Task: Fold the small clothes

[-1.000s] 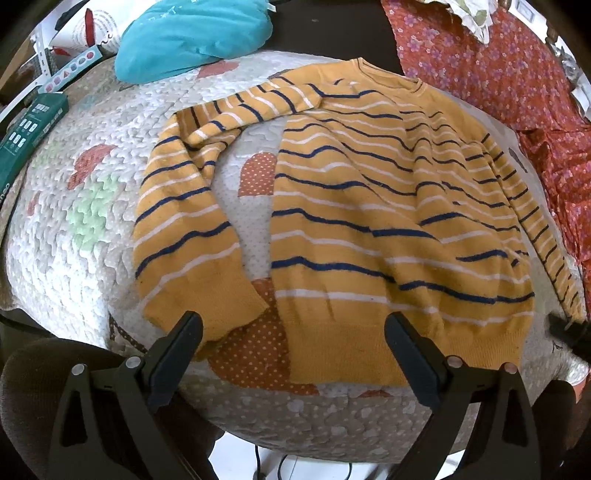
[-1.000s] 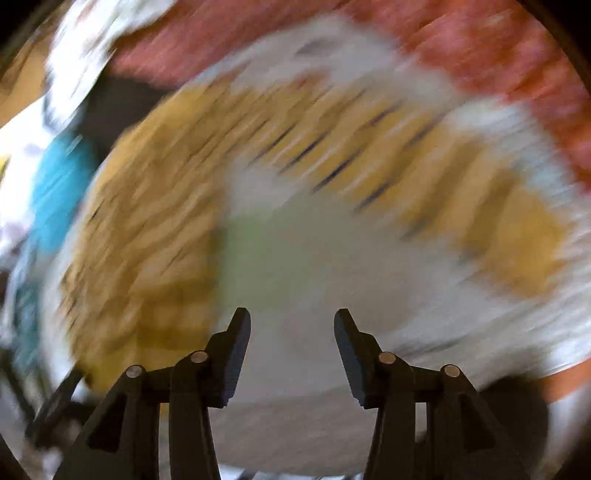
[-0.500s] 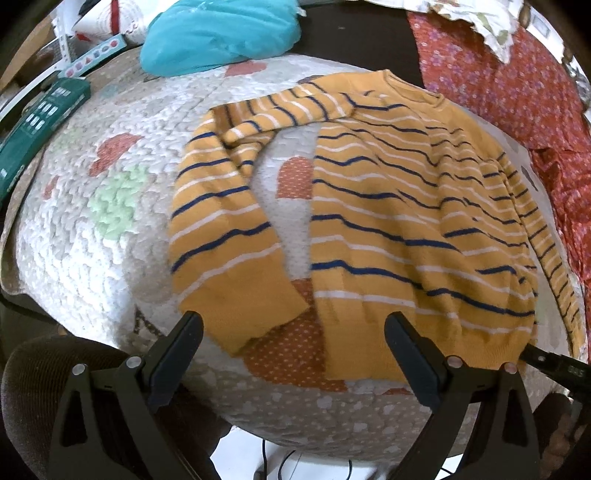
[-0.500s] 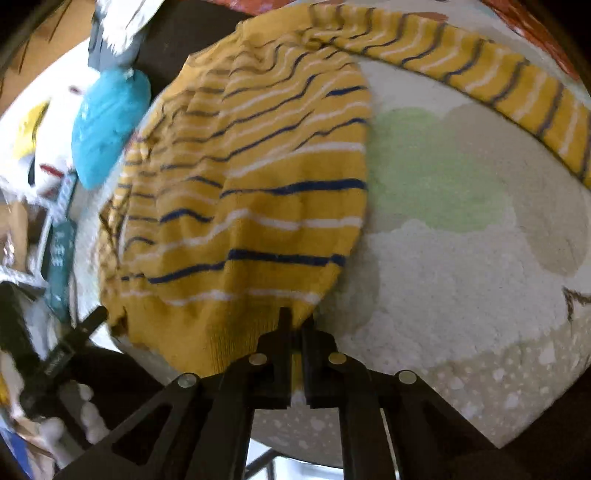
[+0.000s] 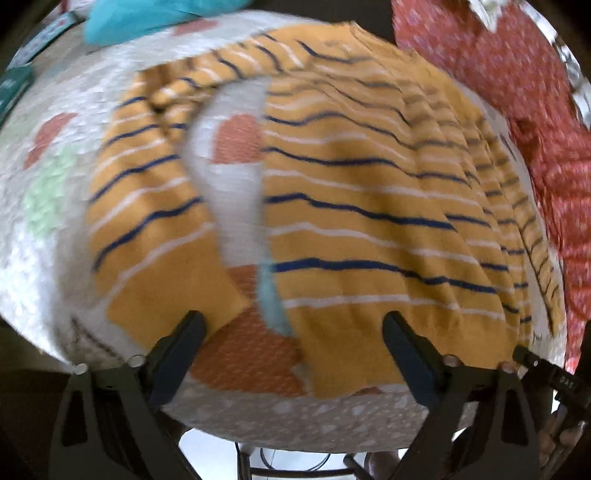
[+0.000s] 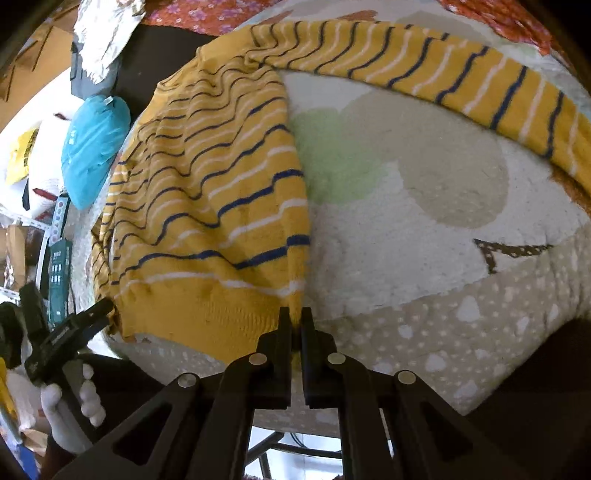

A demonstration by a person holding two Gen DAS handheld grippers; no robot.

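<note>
A mustard-yellow sweater (image 5: pixel 369 206) with navy and white stripes lies flat on a patterned mat (image 5: pixel 48 206); the view is blurred. Its left sleeve (image 5: pixel 147 221) lies folded down beside the body. My left gripper (image 5: pixel 291 350) is open, its fingers straddling the hem's near left part, just above it. In the right wrist view the sweater (image 6: pixel 207 206) spreads to the left and its other sleeve (image 6: pixel 461 85) stretches across the top. My right gripper (image 6: pixel 294 319) is shut on the hem's corner. The left gripper (image 6: pixel 74 325) shows at the hem's other corner.
A teal cloth bundle (image 5: pixel 155 14) lies beyond the mat's far edge. A red floral fabric (image 5: pixel 517 92) lies at the right. A green box (image 6: pixel 59 280) sits by the mat's far side. The mat's (image 6: pixel 424 229) edge drops off just below both grippers.
My left gripper has moved closer to the sweater's hem and stays open. My right gripper swung in, closed on the hem corner, and still holds it.
</note>
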